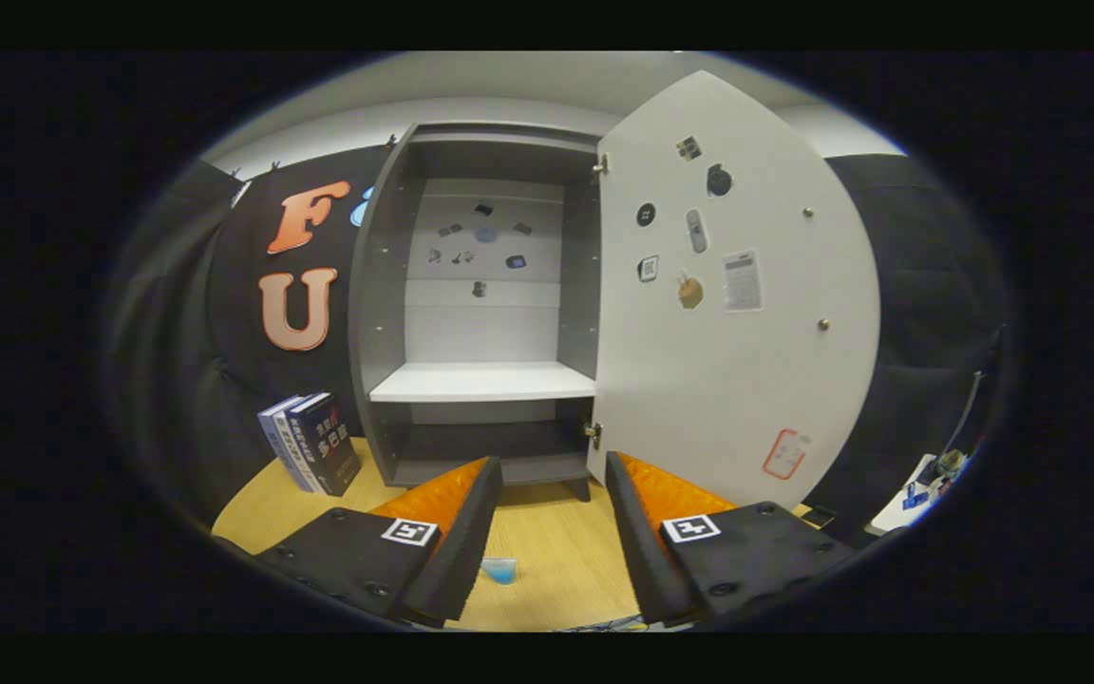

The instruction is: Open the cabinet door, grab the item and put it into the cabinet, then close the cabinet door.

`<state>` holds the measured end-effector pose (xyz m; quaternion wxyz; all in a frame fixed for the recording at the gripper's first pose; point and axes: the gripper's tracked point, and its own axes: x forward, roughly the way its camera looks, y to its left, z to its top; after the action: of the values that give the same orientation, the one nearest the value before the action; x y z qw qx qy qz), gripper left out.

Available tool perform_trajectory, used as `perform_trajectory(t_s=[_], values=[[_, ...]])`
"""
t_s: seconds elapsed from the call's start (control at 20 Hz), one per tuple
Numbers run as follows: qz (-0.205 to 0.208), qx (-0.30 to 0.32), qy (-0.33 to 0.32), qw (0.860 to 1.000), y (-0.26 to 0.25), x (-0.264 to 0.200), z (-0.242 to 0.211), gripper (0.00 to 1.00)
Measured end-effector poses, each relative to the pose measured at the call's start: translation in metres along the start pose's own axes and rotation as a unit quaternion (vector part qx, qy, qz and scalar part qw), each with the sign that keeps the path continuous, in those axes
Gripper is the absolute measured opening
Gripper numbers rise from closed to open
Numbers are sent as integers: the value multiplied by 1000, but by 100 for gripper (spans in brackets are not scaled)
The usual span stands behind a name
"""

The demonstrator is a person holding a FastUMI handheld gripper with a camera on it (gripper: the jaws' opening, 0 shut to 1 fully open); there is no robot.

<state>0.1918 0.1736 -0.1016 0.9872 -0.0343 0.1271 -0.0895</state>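
A grey cabinet [386, 285] stands on the wooden table, straight ahead beyond my fingers. Its white door [756, 380] is swung wide open to the right, with stickers and magnets on its inner face. Inside, a white shelf [482, 382] is bare, and a lower compartment [490, 446] sits under it. A small blue item [499, 570] lies on the table between my fingers, close to the left one. My gripper [554, 480] is open, with nothing held between its orange and black fingers [457, 518].
Dark blue books [314, 454] lean against the cabinet's left side. Several small stickers dot the cabinet's back wall [480, 237]. Black cloth surrounds the booth. The light wooden table [566, 541] spreads under the fingers. Some clutter lies at the far right [927, 484].
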Motion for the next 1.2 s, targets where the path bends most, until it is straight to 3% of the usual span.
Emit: perform_trajectory(t_s=[0.05,0.1,0.35,0.55,1.2], values=[[11,3,11,1000,6,-1,-8,83],[19,8,21,1000,11,0,-14,88],[41,18,74,996,25,5,-51,97],[60,11,129,990,31,4,-85,97],[54,27,222,973,35,7,-145,97]])
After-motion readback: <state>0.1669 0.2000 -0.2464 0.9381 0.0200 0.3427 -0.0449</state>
